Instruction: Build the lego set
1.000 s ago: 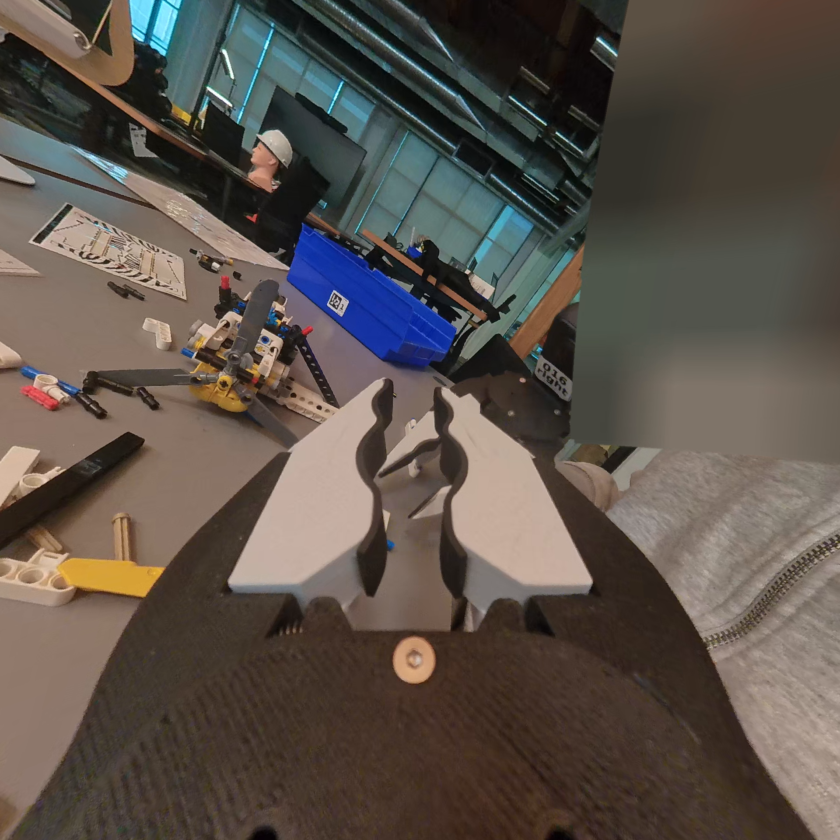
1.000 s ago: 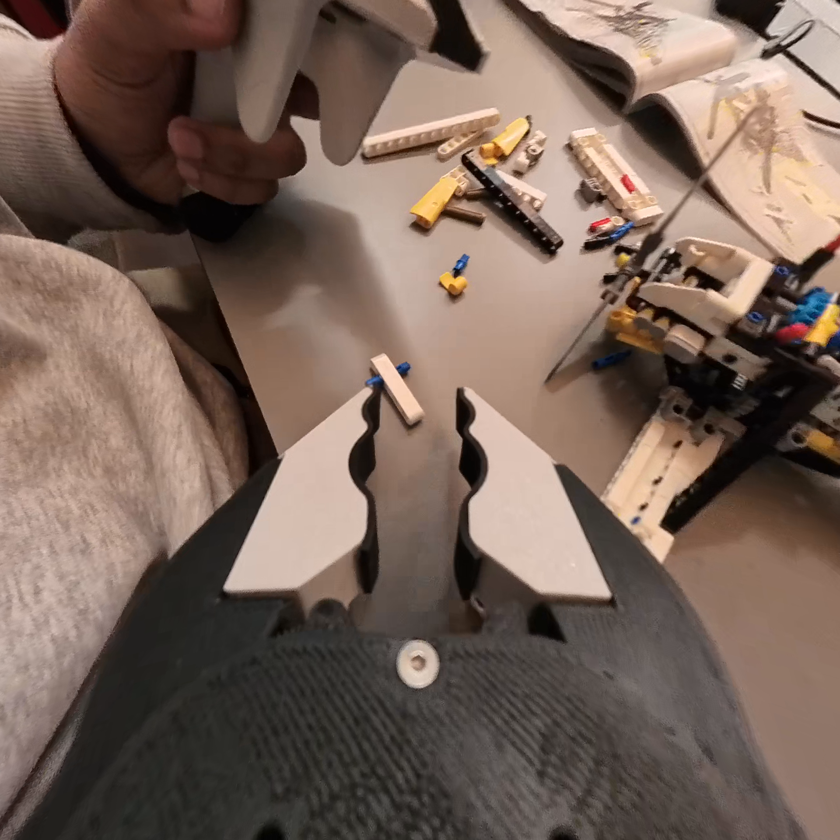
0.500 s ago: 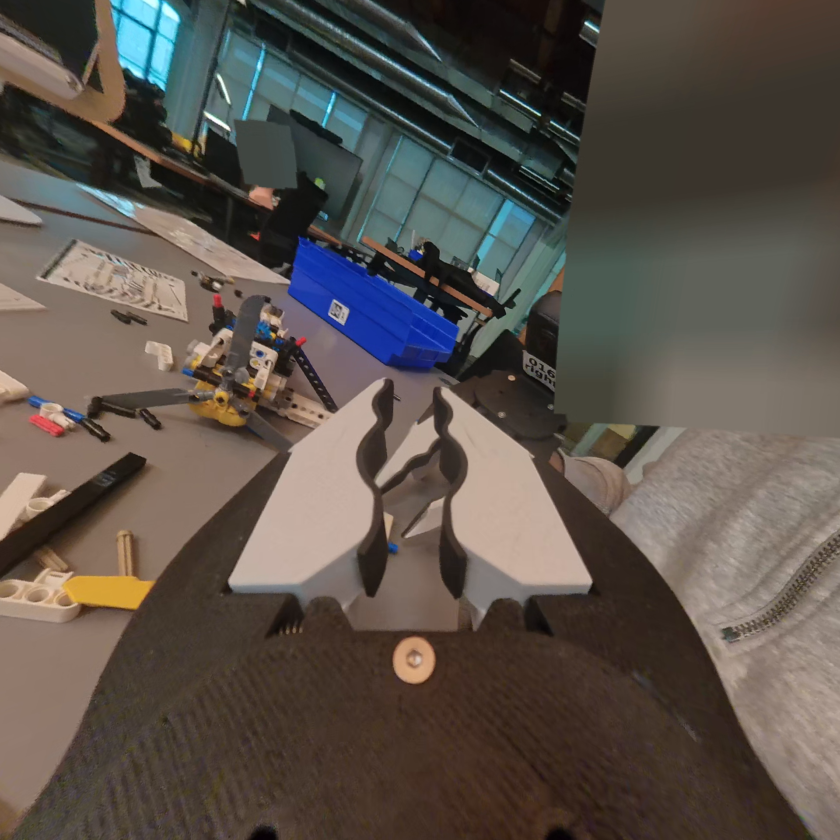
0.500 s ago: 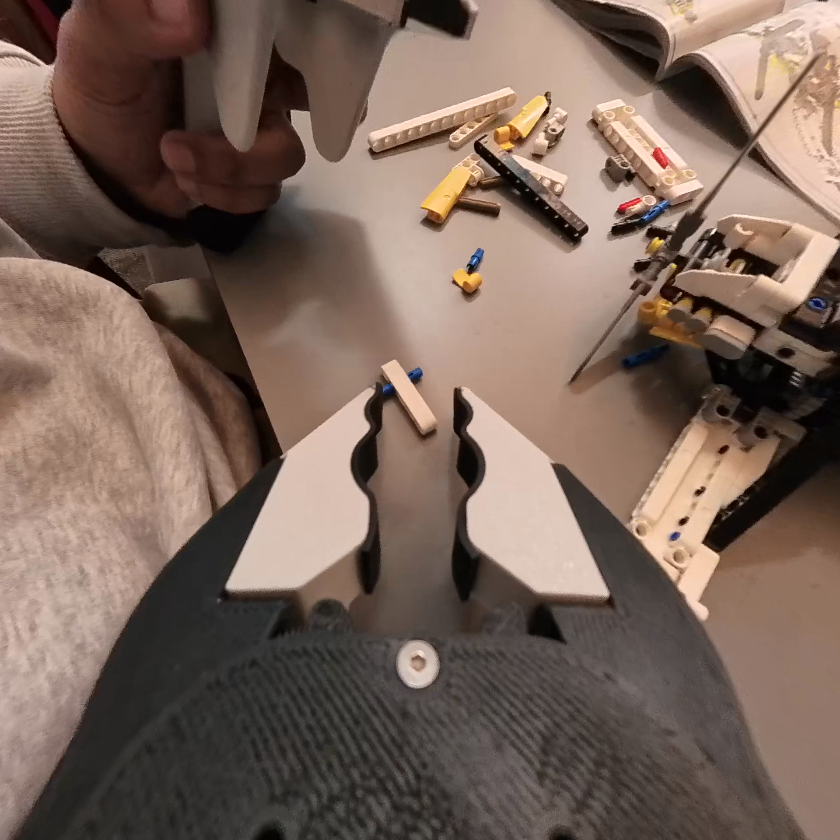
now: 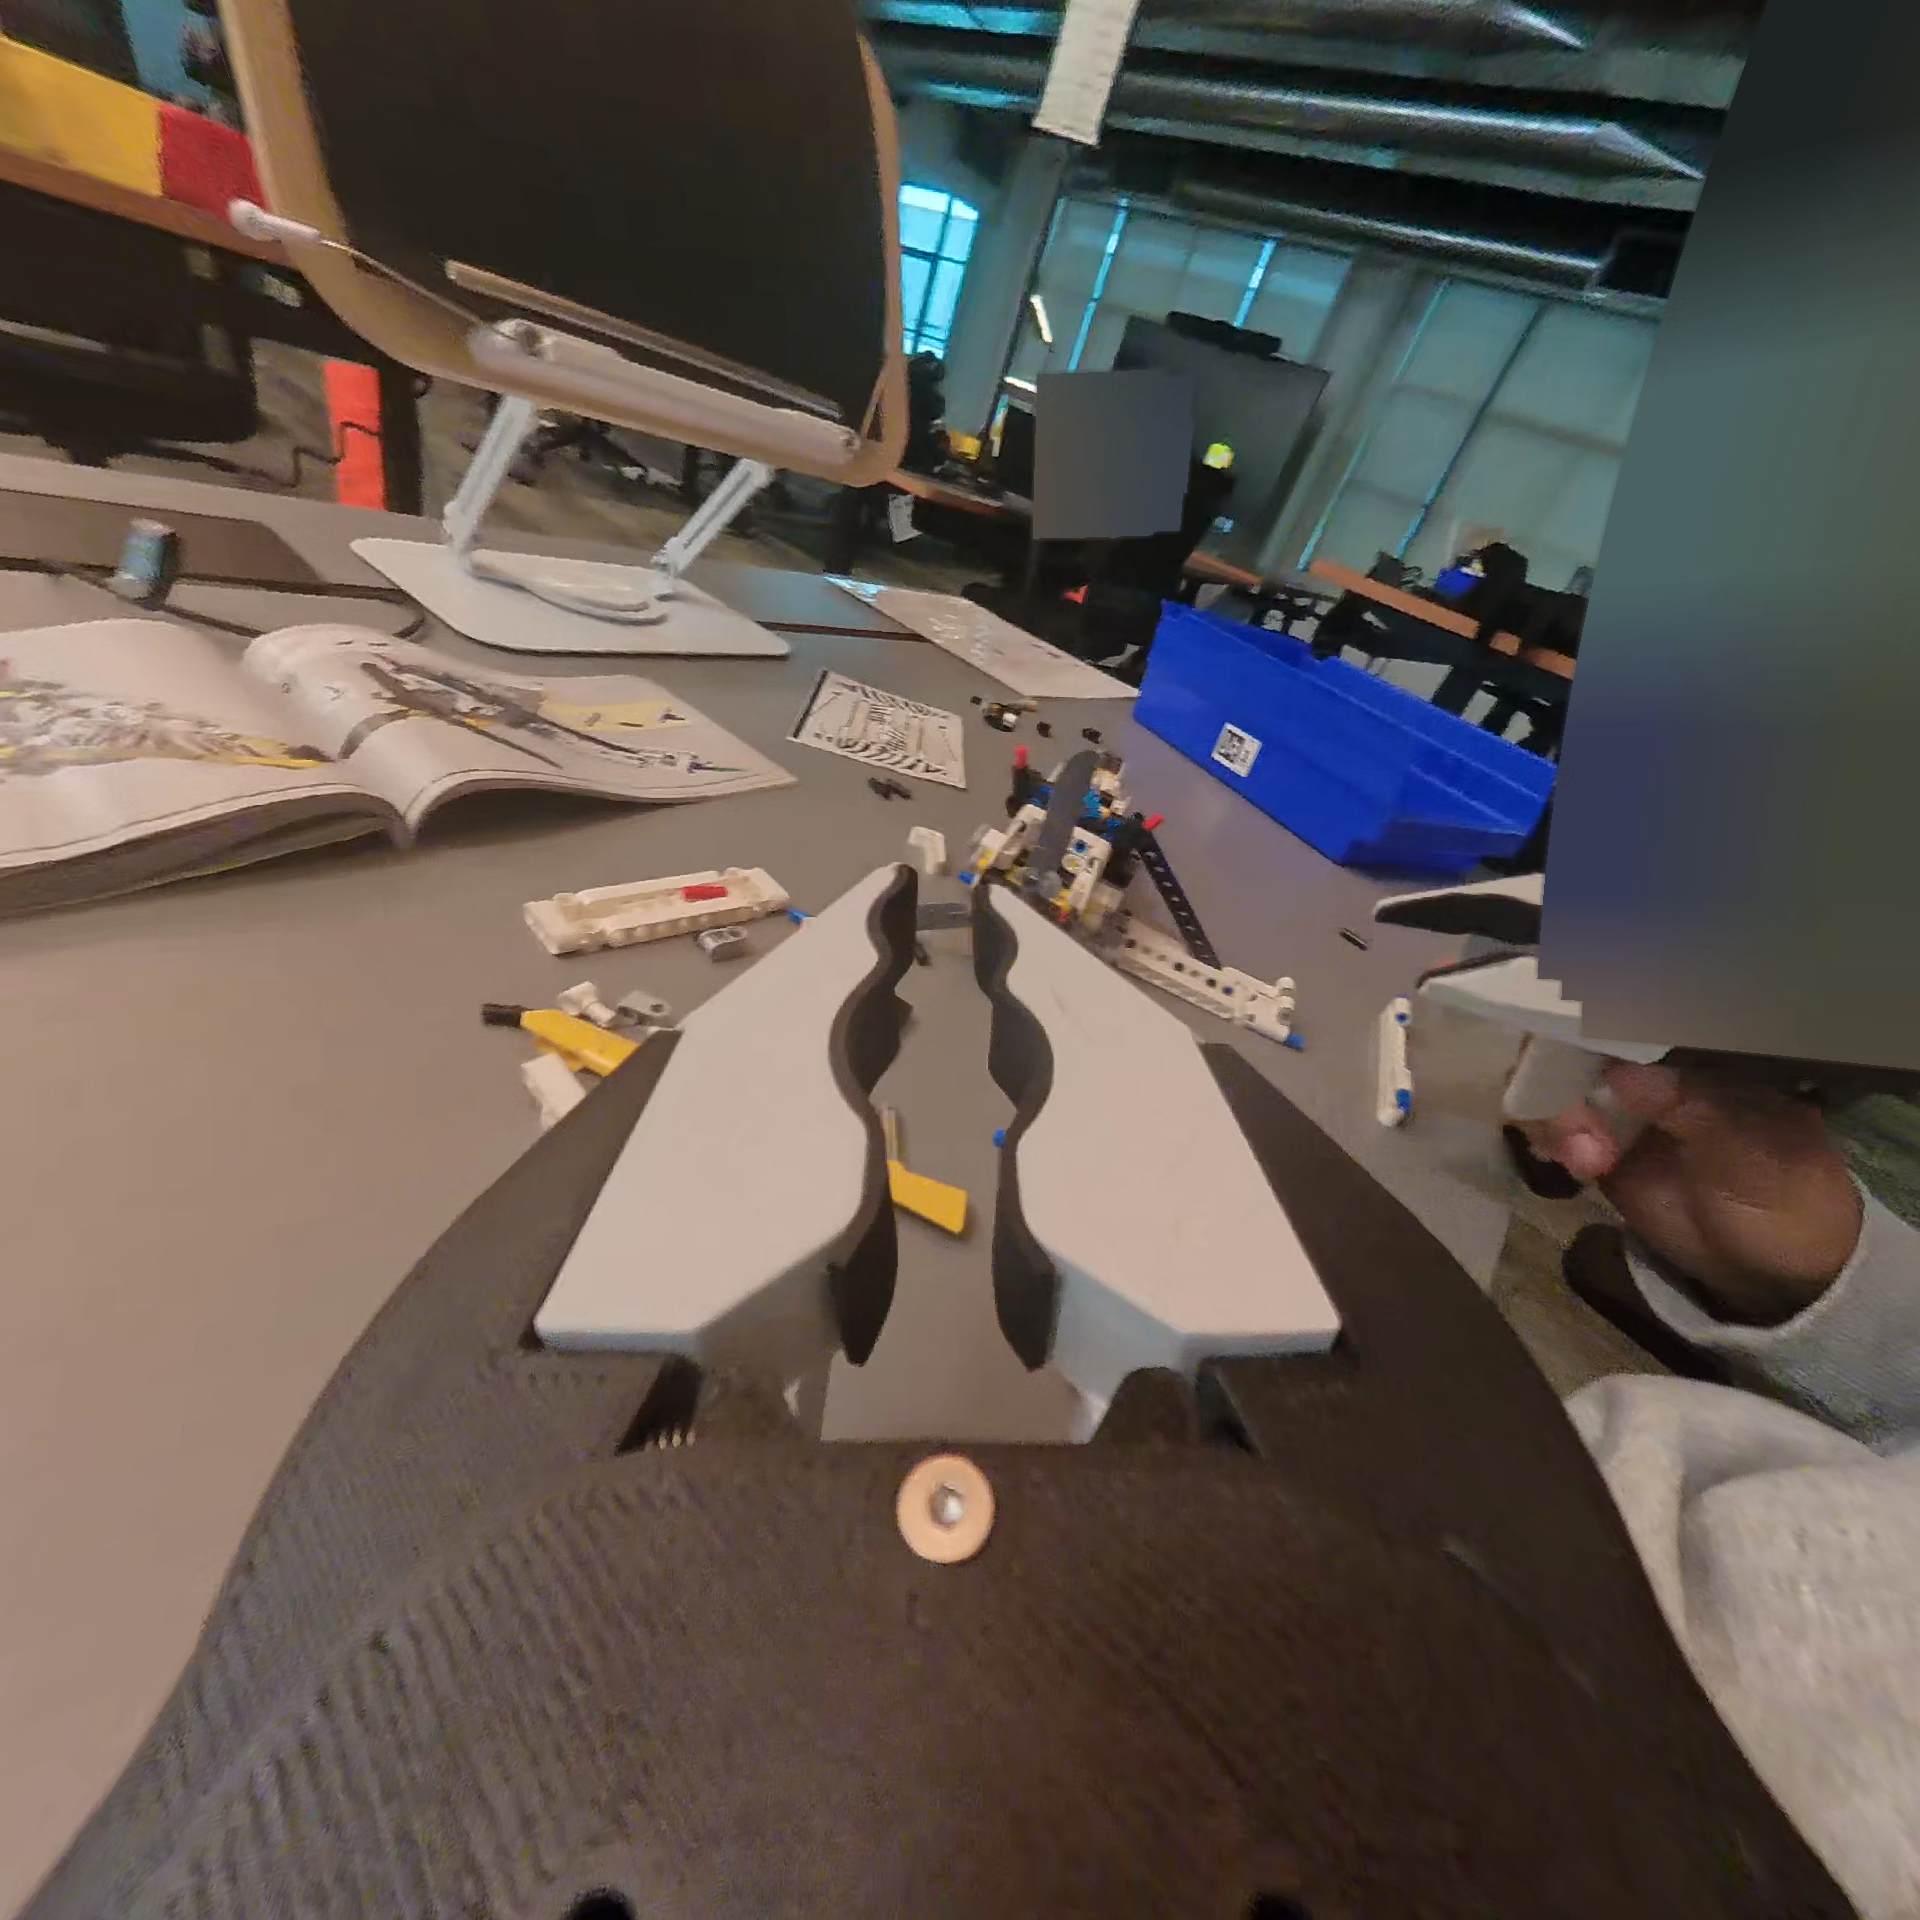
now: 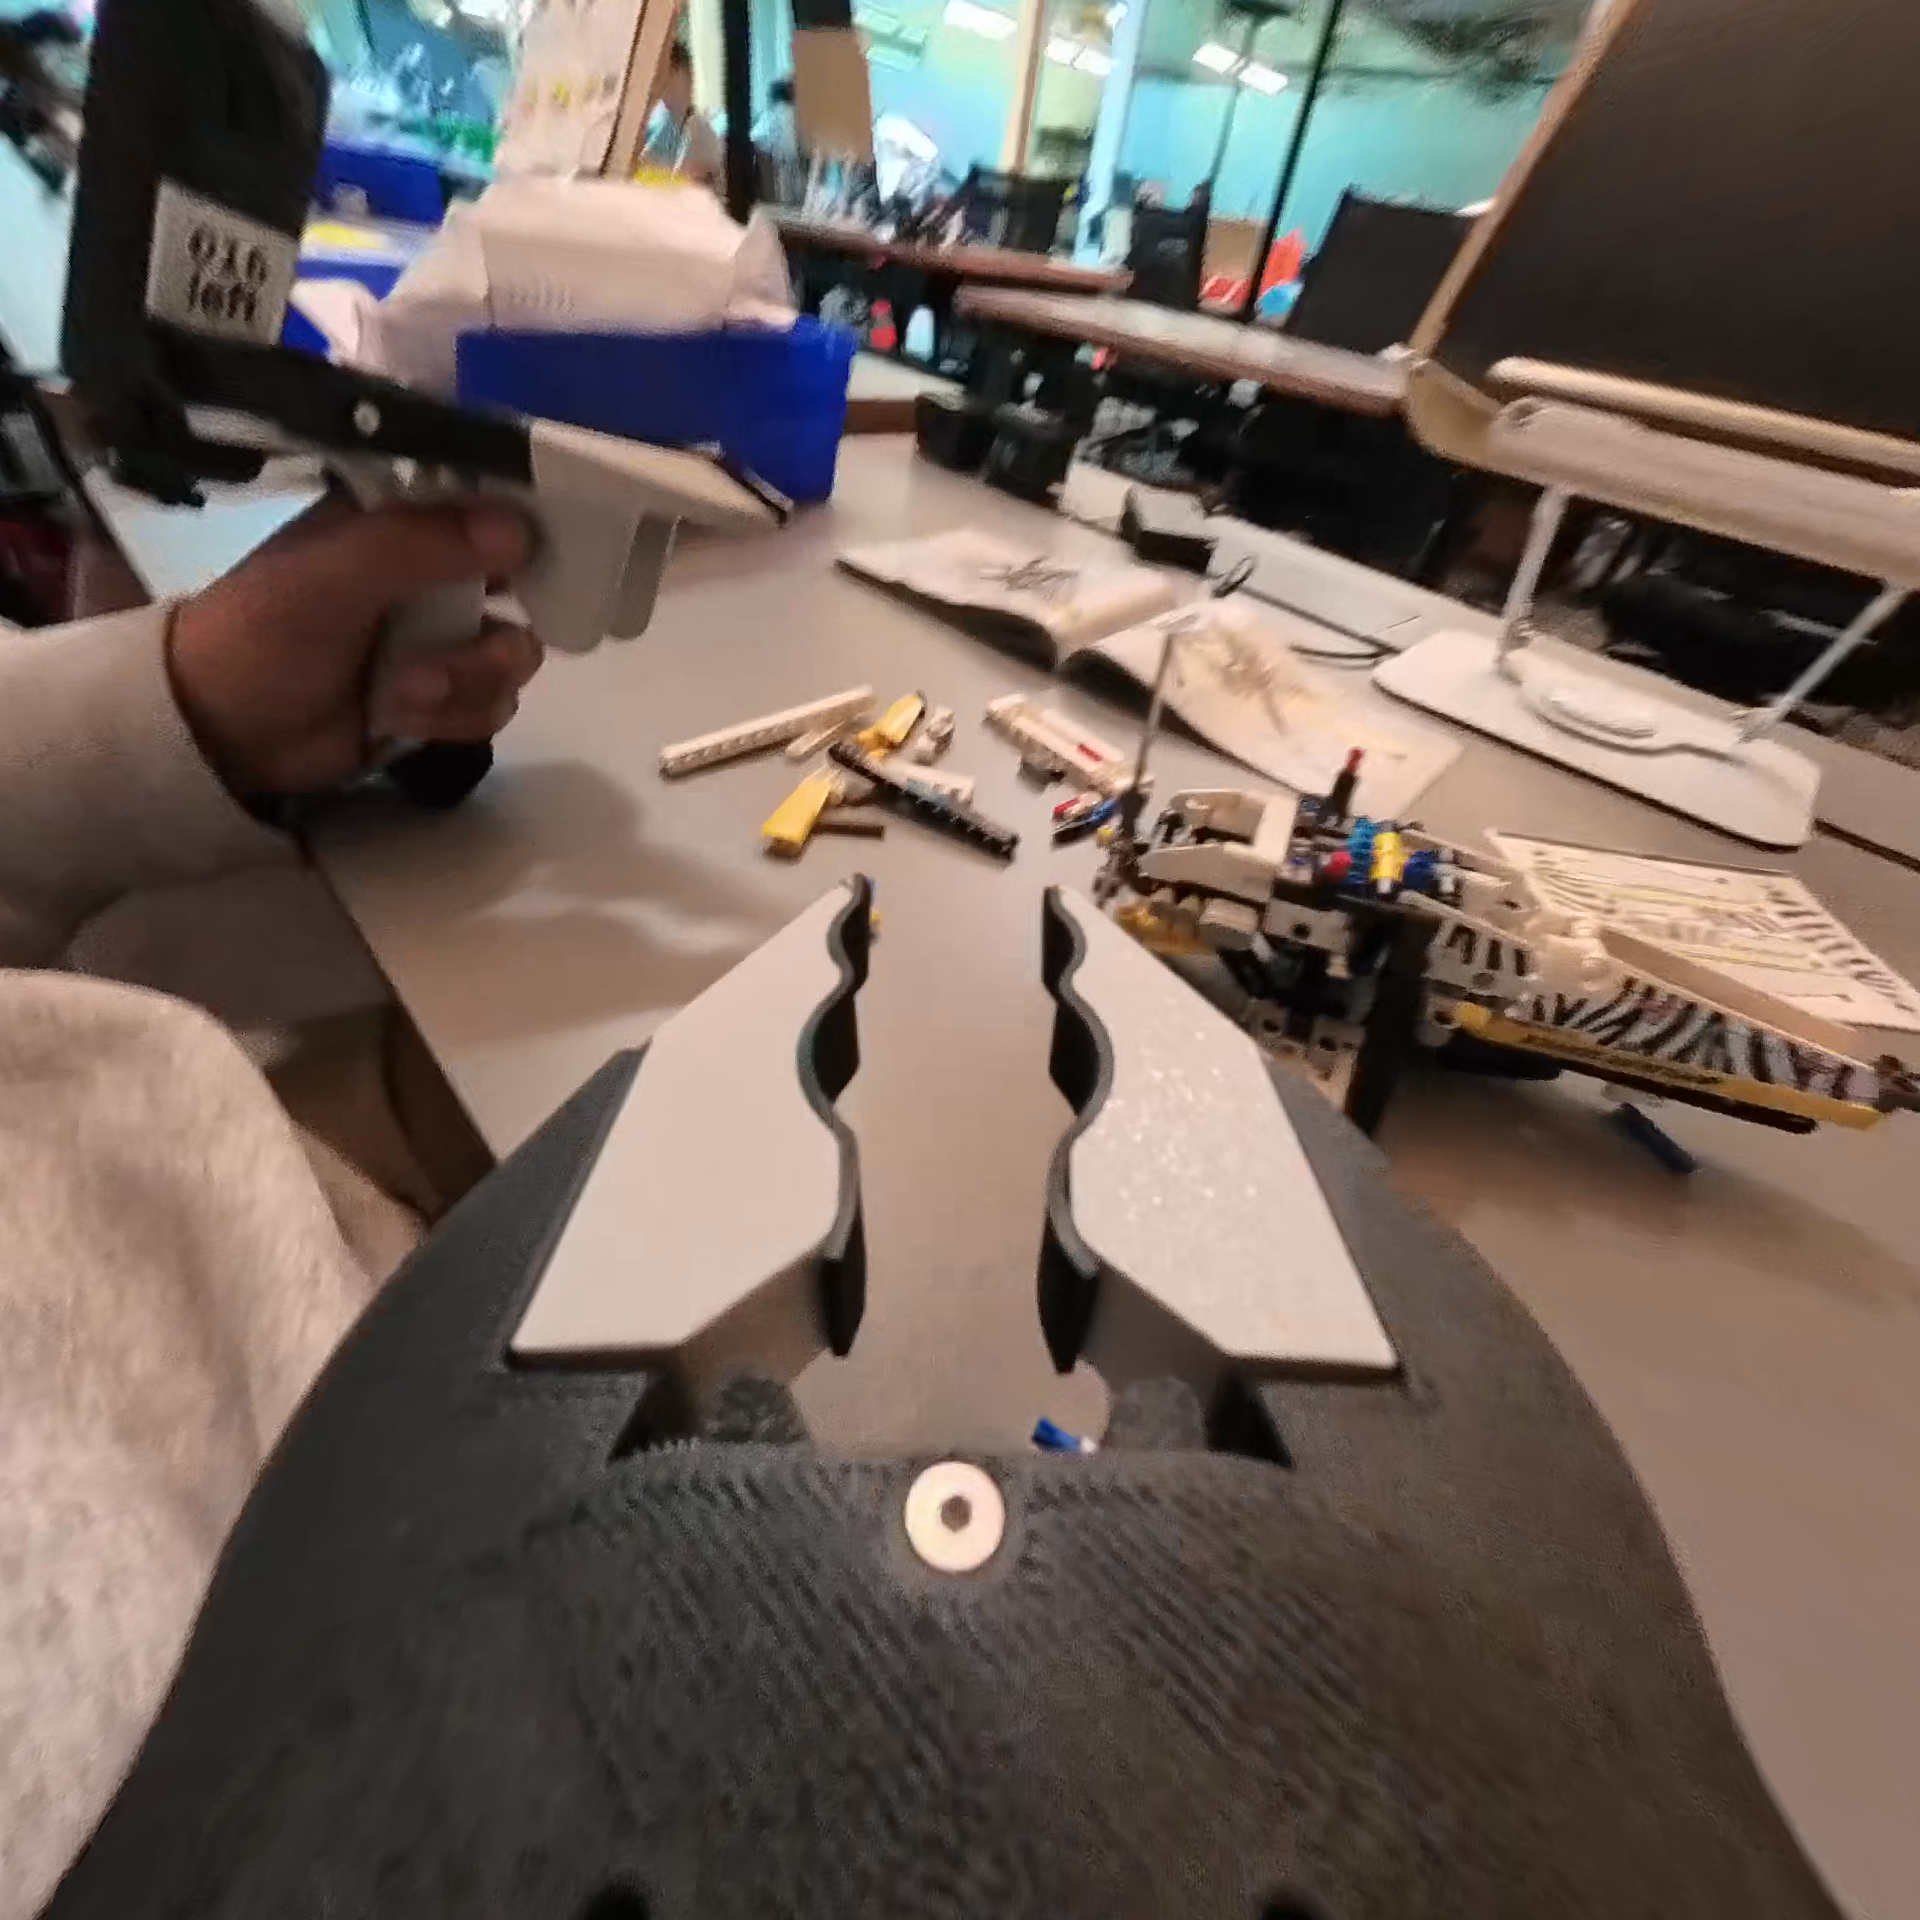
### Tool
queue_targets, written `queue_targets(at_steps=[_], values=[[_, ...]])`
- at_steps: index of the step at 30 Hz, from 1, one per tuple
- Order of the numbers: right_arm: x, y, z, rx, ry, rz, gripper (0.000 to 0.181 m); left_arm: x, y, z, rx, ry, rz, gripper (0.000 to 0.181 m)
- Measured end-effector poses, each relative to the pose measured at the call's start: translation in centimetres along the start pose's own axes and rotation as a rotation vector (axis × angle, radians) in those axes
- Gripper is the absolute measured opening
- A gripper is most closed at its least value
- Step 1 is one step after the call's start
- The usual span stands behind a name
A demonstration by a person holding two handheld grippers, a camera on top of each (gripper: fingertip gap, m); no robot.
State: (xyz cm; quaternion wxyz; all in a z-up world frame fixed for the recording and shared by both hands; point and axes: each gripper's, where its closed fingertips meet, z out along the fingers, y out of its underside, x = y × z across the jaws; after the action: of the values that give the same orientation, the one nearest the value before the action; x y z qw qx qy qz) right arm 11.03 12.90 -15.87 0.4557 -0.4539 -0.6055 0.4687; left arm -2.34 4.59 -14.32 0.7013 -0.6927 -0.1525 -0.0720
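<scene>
My left gripper (image 5: 943, 902) sits narrowly open, empty, with a yellow piece (image 5: 925, 1205) on the table showing through the gap. Right gripper (image 6: 951, 904) is spread wider, holding nothing. The half-built lego model (image 6: 1340, 883) sits just right of its fingertips.

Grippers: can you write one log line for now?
left gripper: open, empty | right gripper: open, empty | model: on table, untouched

Grey table (image 5: 260, 1091): open booklet (image 5: 343, 727), loose bricks (image 6: 862, 769), model (image 6: 1351, 894), blue bin (image 5: 1340, 748).
</scene>
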Motion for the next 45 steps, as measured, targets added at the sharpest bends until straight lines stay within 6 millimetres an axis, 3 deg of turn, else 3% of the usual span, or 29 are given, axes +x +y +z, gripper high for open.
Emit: queue_targets(at_steps=[6, 9, 12, 17, 21, 27, 45], values=[[0.4, -2.2, 0.7, 0.144, -0.01, 0.091, 0.03, -0.3, 0.0, 0.7, 0.003, 0.0, -0.046, 0.013], [1.2, -2.1, 2.0, 0.125, 0.035, 0.105, 0.0, -1.3, 0.3, 1.3, -0.015, -0.064, -0.083, 0.036], [1.2, -2.4, 3.3, 0.131, 0.047, 0.096, 0.0, -1.4, 0.5, 1.5, -0.024, -0.08, -0.073, 0.035], [-0.6, -3.7, 4.2, 0.227, -0.019, 0.034, 0.0, -0.4, 0.3, 1.6, -0.008, -0.057, -0.031, 0.013], [-1.4, -4.8, 2.9, 0.347, -0.085, 0.019, 0.0, -0.7, 0.3, 1.6, -0.012, -0.087, -0.023, 0.002], [0.9, -6.3, 0.4, 0.551, -0.12, 0.21, 0.0, -1.0, 0.4, 1.6, -0.014, -0.097, -0.042, 0.0], [1.1, -6.6, -0.4, 0.605, -0.206, 0.31, 0.011, -0.1, 1.0, 2.8, -0.053, -0.08, -0.022, 0.0]])
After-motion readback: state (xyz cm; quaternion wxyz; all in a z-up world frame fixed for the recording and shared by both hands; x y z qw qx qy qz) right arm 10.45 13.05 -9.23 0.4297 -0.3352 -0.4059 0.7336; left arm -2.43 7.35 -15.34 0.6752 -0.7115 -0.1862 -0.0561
